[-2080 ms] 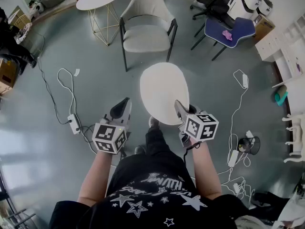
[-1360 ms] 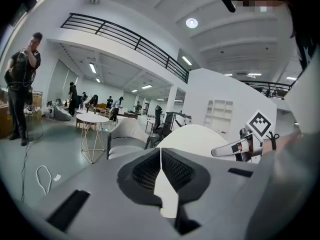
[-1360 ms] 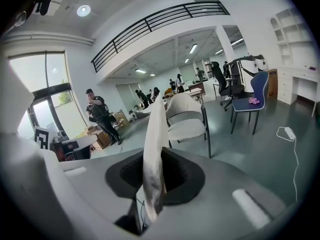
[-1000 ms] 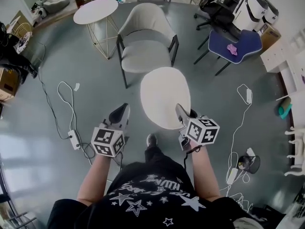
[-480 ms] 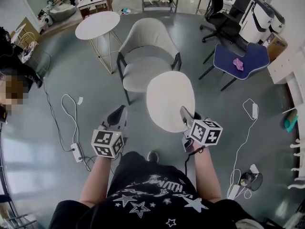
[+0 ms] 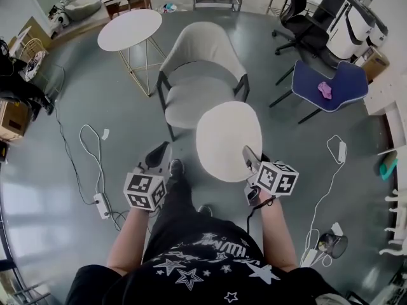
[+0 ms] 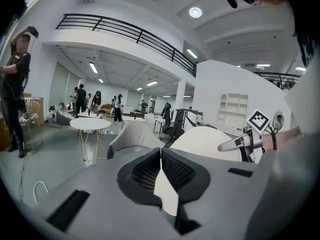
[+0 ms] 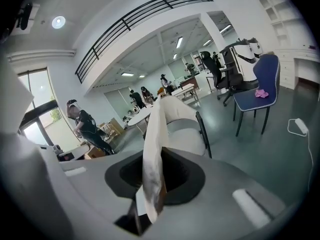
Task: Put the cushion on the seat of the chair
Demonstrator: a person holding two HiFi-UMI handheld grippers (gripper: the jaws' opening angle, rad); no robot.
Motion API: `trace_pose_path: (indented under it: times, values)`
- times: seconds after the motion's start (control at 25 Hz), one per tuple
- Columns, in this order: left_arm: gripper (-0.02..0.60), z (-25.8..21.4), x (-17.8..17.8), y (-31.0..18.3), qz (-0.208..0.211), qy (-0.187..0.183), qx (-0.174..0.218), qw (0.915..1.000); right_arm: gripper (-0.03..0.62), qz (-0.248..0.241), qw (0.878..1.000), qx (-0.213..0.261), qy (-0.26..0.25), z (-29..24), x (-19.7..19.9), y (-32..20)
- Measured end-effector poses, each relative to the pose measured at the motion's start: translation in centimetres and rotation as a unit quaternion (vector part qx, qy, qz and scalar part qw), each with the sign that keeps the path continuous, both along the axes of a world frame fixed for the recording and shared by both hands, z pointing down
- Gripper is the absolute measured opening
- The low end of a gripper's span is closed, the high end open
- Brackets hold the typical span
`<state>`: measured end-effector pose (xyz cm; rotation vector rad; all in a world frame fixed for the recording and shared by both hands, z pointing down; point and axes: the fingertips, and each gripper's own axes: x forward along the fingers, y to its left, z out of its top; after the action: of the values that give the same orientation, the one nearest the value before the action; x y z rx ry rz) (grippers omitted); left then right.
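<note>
Head view: the white oval padded cushion (image 6: 227, 138) hangs in the air just on the near side of the grey upholstered armchair with dark legs (image 6: 198, 56). Its far edge reaches toward the front of the bare seat (image 6: 191, 100). The right hand-held gripper (image 6: 249, 154) is clenched on the cushion's near right rim, which stands edge-on between its jaws. The left hand-held gripper (image 6: 160, 152), jaws pressed together on nothing, hovers left of the cushion, apart from it.
</note>
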<state>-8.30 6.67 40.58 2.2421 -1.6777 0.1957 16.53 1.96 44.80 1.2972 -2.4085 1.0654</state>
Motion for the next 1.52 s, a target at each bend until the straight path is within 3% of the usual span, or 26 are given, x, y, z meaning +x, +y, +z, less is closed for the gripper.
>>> trace_pose_path:
  times: [0.28,0.76,0.92,1.2,1.36,1.52]
  values:
    - [0.014,1.6,-3.5,-7.7,0.019,0.009,-0.014,0.9997,0.060,0.019,0.999,-0.009,0.031,0.6,-2.7,-6.9]
    - [0.014,4.5,-9.5,-19.1,0.068,0.020,-0.062,0.9955,0.061,0.051,0.997,-0.050,0.040,1.8,-10.4,-17.2]
    - [0.014,5.9,-11.7,-21.5,0.079,0.025,-0.078,0.9935,0.061,0.059,0.996,-0.057,0.033,2.1,-13.2,-19.8]
    - [0.014,7.9,-14.4,-24.3,0.091,0.031,-0.094,0.9910,0.061,0.119,0.990,-0.075,-0.025,3.0,-16.0,-23.4]
    - [0.014,8.8,-15.9,-25.4,0.080,0.031,-0.099,0.9914,0.061,0.111,0.989,-0.083,-0.043,4.3,-18.2,-25.3]
    - [0.014,9.3,-17.3,-26.1,0.066,0.032,-0.106,0.9917,0.061,0.084,0.994,-0.073,-0.024,5.4,-20.4,-27.4]
